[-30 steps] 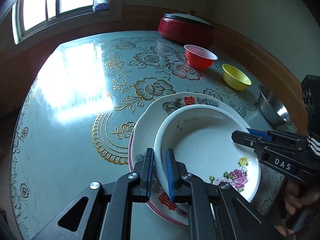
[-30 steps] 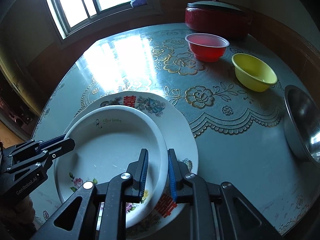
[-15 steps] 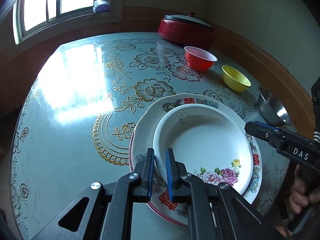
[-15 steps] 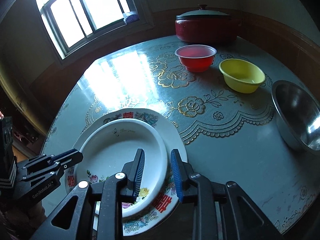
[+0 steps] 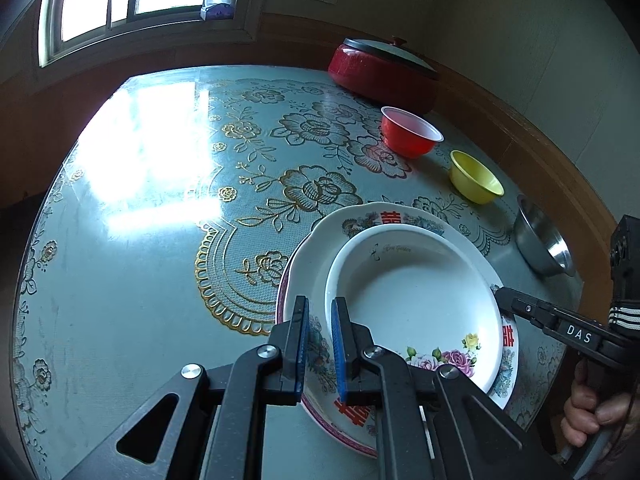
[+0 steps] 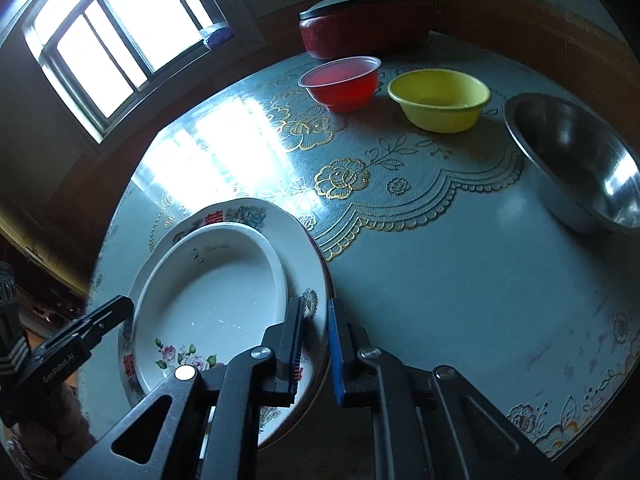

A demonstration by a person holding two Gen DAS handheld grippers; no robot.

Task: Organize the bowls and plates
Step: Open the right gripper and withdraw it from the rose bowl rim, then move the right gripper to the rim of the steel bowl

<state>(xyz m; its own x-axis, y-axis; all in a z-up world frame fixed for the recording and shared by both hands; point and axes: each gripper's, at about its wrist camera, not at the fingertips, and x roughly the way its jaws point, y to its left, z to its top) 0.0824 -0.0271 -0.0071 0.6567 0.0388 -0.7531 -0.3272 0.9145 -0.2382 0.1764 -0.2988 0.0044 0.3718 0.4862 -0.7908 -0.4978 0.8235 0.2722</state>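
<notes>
Left wrist view: my left gripper has its jaws slightly parted over the near rim of the deep white plate, clamping nothing that I can confirm. That plate sits nested on the large patterned plate on the table. I judge the plates stacked.

Right wrist view: my right gripper is released, its jaws apart astride the large plate's edge. The red bowl, yellow bowl and steel bowl stand apart from one another, unstacked. I judge the bowls remain to be gathered. A red pot stands behind them.
</notes>
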